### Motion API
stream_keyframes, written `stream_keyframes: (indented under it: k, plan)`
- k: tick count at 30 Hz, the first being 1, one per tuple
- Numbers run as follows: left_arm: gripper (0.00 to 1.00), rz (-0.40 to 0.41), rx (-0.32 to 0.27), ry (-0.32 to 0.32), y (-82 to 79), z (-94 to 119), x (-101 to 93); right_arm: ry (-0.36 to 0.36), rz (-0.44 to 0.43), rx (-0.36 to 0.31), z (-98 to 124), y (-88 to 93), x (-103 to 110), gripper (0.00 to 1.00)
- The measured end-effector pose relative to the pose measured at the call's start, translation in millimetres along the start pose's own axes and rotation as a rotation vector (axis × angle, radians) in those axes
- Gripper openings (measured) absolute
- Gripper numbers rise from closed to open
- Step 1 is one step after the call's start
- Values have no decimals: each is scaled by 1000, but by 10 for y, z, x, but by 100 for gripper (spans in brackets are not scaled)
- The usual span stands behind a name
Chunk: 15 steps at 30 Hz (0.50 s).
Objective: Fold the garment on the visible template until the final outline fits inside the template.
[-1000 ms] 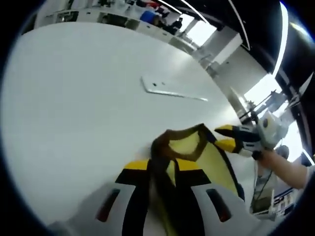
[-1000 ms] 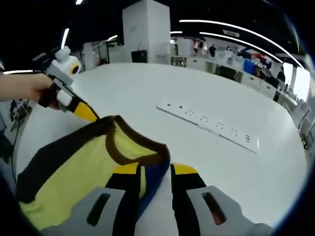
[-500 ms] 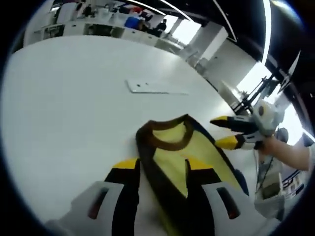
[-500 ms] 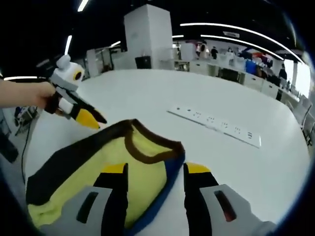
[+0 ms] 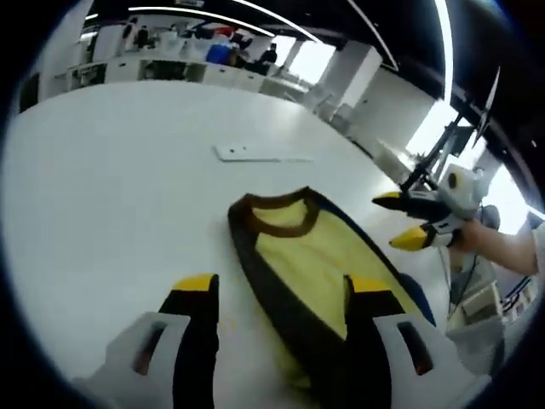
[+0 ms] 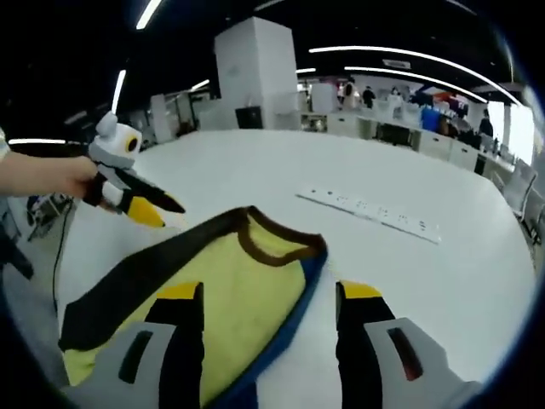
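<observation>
A yellow garment (image 5: 317, 260) with a brown collar (image 5: 271, 215) and dark blue edges lies flat on the white table (image 5: 111, 179). My left gripper (image 5: 281, 285) stands open just above the garment's near edge, holding nothing. My right gripper (image 5: 396, 220) hovers open past the garment's far side, held by a hand. In the right gripper view the same garment (image 6: 230, 285) spreads under my open right gripper (image 6: 268, 291), collar (image 6: 281, 247) pointing away. My left gripper (image 6: 163, 215) hangs open beside the garment's dark edge, apart from it.
A white power strip (image 5: 255, 153) lies on the table beyond the collar, and shows as a power strip (image 6: 368, 211) to the right in the right gripper view. A white pillar (image 6: 255, 72) and desks stand behind. The table edge (image 6: 502, 315) curves off at right.
Both grippers have opened and let go of the collar area. The garment has dropped from a bunched hold to lying flat, and both grippers have drawn back from it.
</observation>
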<state>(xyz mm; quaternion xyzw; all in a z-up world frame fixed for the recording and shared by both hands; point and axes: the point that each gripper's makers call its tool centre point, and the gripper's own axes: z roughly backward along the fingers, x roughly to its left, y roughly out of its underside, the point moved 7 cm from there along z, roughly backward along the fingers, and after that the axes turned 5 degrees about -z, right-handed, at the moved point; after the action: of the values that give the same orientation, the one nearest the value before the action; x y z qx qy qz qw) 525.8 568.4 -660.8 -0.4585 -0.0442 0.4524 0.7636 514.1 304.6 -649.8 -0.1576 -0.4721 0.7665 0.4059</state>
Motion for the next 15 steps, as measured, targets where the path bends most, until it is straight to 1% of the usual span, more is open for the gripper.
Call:
stream_keyframes:
  k: [4,7,10,11,15]
  plan:
    - [62,7,-14,7,62,72,-70,1,-13,-6,98,37,54,67]
    - [65,-13,-4,9,119,142,-138,7,-24,-8,187,75,113,68]
    - [67,-23,-10,13,143,216,-198,3,-39,-18,259,98,170,71]
    - [67,-29,-13,16,159,262,-246,1,-40,-19,304,121,220,72]
    - [71,-58,-10,22,203,347,-367,-4,-52,-23,388,171,292,75]
